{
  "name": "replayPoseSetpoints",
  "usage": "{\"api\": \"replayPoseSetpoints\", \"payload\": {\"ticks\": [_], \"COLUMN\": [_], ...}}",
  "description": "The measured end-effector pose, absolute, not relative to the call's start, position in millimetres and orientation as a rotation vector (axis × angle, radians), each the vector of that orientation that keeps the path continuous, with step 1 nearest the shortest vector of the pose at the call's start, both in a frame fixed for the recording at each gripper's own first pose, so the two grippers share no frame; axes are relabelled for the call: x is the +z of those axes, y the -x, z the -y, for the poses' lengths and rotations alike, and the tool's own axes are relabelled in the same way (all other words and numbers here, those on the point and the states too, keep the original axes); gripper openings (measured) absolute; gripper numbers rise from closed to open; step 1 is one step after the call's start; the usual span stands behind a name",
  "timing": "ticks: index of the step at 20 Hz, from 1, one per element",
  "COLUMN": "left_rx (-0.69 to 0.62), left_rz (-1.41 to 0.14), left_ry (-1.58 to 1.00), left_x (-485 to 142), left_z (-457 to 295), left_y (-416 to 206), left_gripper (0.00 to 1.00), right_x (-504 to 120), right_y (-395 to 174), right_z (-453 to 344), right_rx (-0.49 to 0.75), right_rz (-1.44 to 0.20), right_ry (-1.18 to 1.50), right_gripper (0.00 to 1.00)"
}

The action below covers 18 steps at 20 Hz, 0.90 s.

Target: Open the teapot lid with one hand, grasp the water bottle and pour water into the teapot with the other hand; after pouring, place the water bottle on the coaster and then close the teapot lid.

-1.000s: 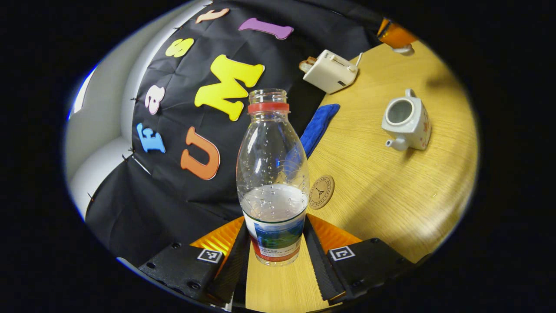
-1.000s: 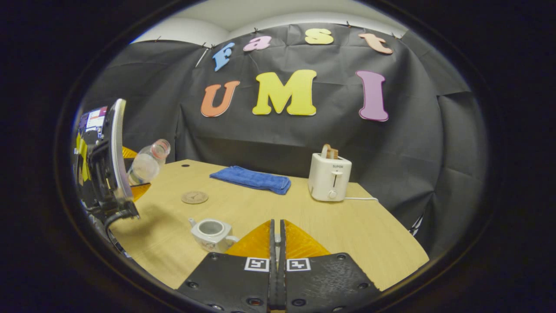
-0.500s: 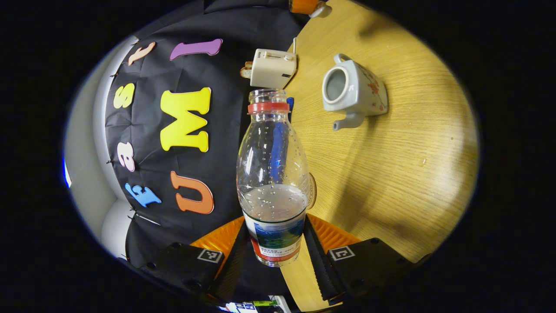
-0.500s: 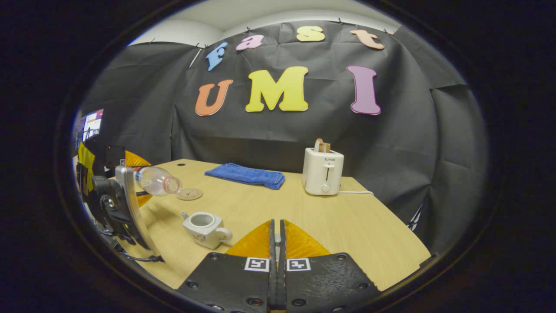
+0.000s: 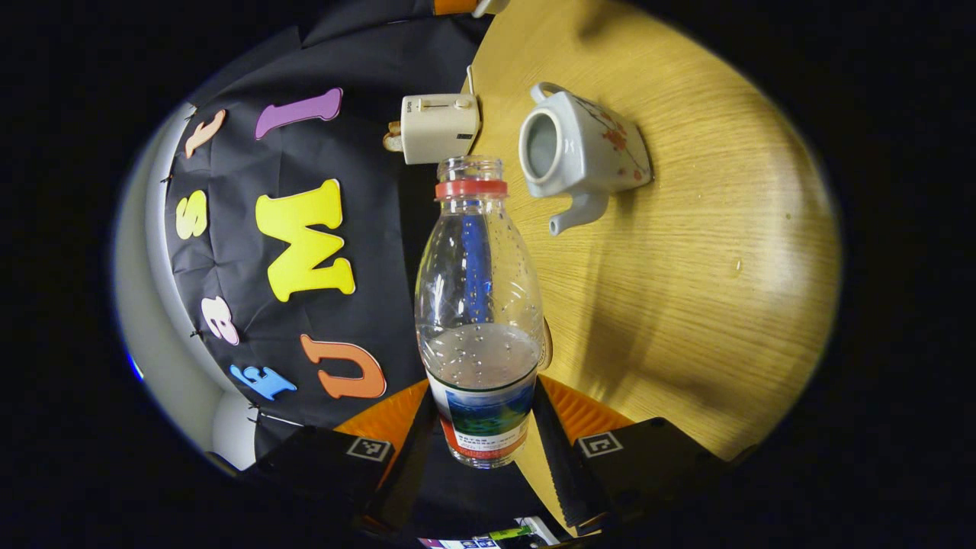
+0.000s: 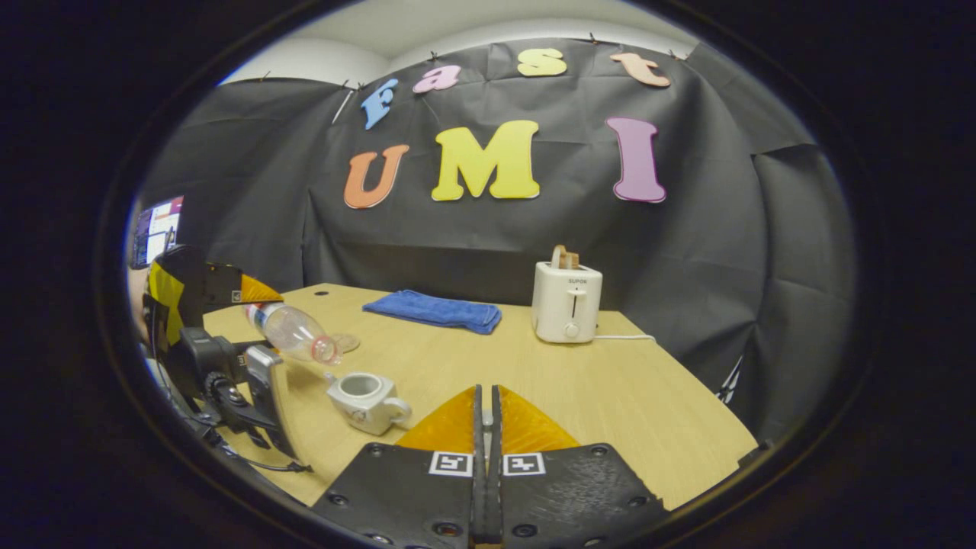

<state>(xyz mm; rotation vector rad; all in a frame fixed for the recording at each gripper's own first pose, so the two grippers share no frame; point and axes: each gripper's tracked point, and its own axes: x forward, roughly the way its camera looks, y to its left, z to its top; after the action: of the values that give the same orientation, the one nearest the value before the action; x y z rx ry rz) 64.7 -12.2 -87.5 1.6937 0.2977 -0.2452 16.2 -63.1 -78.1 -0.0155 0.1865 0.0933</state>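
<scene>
Two fingers of the left gripper (image 5: 482, 446) press on the labelled base of the bottle (image 5: 479, 305), one on each side. Seen from the right gripper view, the bottle (image 6: 293, 332) is tilted with its uncapped mouth pointing down toward the teapot (image 6: 366, 399). That pot stands lidless on the table (image 6: 610, 404), its opening just below and beside the bottle mouth. The coaster (image 6: 347, 342) lies flat behind the bottle, partly hidden by it. Farther back sit a blue cloth (image 6: 435, 310) and a toaster (image 6: 566, 302). The right gripper (image 6: 485, 435) has its fingers closed together; whether anything is pinched between them I cannot tell
</scene>
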Motion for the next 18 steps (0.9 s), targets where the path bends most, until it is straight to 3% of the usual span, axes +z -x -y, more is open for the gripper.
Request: {"api": "replayPoseSetpoints", "payload": {"ticks": [7, 8, 9, 18], "left_rx": [-0.225, -0.224, -0.221, -0.187], "left_rz": [-0.287, -0.291, -0.287, -0.222], "left_ry": [-1.824, -1.834, -1.85, -1.98], "left_x": [-71.2, -71.2, -69.7, -56.6], "left_z": [13.4, 14.0, 14.7, 24.9], "left_y": [-83.0, -83.5, -82.9, -88.7], "left_gripper": [0.74, 0.78, 0.74, 0.74], "right_x": [-78.6, -79.7, -79.2, -82.3], "right_y": [-14.0, -13.1, -12.8, -13.3], "right_z": [66.9, 67.8, 69.4, 74.4], "right_rx": [0.09, 0.089, 0.087, 0.081], "right_rz": [-0.179, -0.18, -0.179, -0.18], "right_ry": [0.003, 0.002, 0.001, -0.012], "right_gripper": [0.0, 0.0, 0.0, 0.0]}}
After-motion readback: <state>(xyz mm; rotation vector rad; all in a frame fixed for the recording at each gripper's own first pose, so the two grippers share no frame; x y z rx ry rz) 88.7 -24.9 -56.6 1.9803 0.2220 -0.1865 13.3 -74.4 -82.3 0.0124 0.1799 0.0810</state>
